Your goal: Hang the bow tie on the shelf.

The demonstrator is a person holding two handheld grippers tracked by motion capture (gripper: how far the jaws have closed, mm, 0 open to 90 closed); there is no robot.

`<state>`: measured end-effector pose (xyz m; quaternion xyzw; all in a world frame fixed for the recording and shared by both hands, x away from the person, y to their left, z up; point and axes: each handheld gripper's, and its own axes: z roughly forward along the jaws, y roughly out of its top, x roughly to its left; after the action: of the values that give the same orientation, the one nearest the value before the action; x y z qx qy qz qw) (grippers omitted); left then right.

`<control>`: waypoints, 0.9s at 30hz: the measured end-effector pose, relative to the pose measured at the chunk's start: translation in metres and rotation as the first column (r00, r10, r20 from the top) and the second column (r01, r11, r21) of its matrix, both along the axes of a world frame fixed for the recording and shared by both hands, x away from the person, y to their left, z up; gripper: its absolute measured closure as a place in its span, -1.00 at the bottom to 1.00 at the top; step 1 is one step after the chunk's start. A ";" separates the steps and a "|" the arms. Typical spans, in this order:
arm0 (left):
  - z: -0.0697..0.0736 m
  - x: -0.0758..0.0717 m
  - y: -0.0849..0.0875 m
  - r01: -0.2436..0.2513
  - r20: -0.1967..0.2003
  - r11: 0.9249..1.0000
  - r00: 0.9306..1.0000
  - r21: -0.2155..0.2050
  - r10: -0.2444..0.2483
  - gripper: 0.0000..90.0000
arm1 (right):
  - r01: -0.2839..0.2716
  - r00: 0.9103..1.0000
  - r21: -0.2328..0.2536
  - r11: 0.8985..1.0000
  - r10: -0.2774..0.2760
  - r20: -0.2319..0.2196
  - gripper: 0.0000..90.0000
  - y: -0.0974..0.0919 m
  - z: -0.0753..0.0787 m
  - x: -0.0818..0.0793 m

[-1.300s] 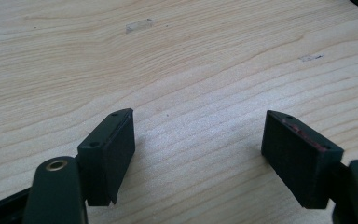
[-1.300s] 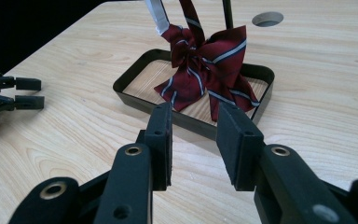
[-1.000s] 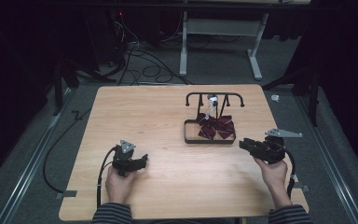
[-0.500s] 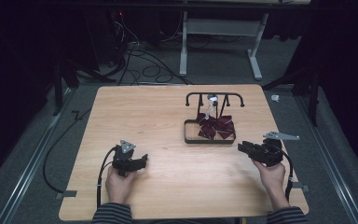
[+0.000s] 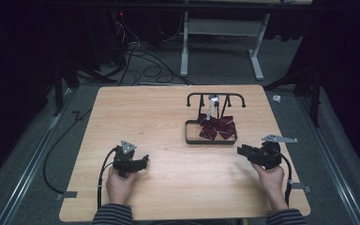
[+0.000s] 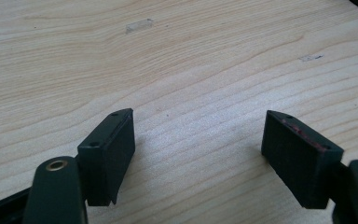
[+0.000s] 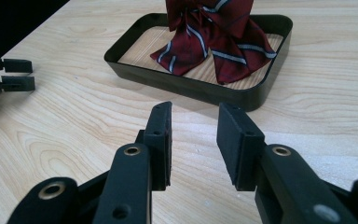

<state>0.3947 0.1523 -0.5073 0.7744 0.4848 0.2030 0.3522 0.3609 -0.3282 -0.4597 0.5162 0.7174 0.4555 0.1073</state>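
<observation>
While both tools rested low over the surface (image 5: 168, 117), the striped bow tie (image 7: 214, 35) lay in its tray (image 7: 186, 88) just ahead of the right tool (image 7: 193, 142), partly open, empty; left tool (image 6: 198, 154) wide open, empty, farther off.

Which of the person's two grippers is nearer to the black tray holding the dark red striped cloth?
The right gripper. It sits just off the black tray, at its near right corner, jaws open. The left gripper lies farther off, on the table's near left, jaws wide open.

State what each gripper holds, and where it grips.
Nothing is held. The left gripper and right gripper are both open above bare table.
</observation>
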 end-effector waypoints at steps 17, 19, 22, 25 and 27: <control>0.000 0.000 0.000 0.000 0.000 1.000 1.000 -0.001 0.000 -0.42 | -0.012 1.000 -0.022 1.000 0.011 -0.029 0.49 0.011 -0.014 0.005; 0.000 0.000 0.000 0.000 0.000 1.000 1.000 0.000 0.000 -0.42 | -0.005 0.999 -0.024 1.000 0.004 -0.038 0.49 0.012 -0.018 0.006; 0.000 0.000 0.000 0.000 0.000 1.000 1.000 0.000 0.000 -0.42 | -0.008 0.999 -0.027 1.000 0.007 -0.043 0.49 0.012 -0.020 0.006; 0.000 0.000 0.000 0.000 0.000 1.000 1.000 0.000 0.000 -0.42 | -0.011 0.999 -0.032 0.999 0.009 -0.047 0.49 0.014 -0.022 0.006; 0.000 0.000 0.000 0.000 0.000 1.000 1.000 0.000 0.000 -0.42 | -0.012 0.998 -0.041 0.999 0.010 -0.054 0.48 0.015 -0.026 0.006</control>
<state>0.3947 0.1523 -0.5074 0.7744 0.4848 0.2030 0.3523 0.3672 -0.3130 -0.4852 0.5219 0.7321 0.4271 0.0958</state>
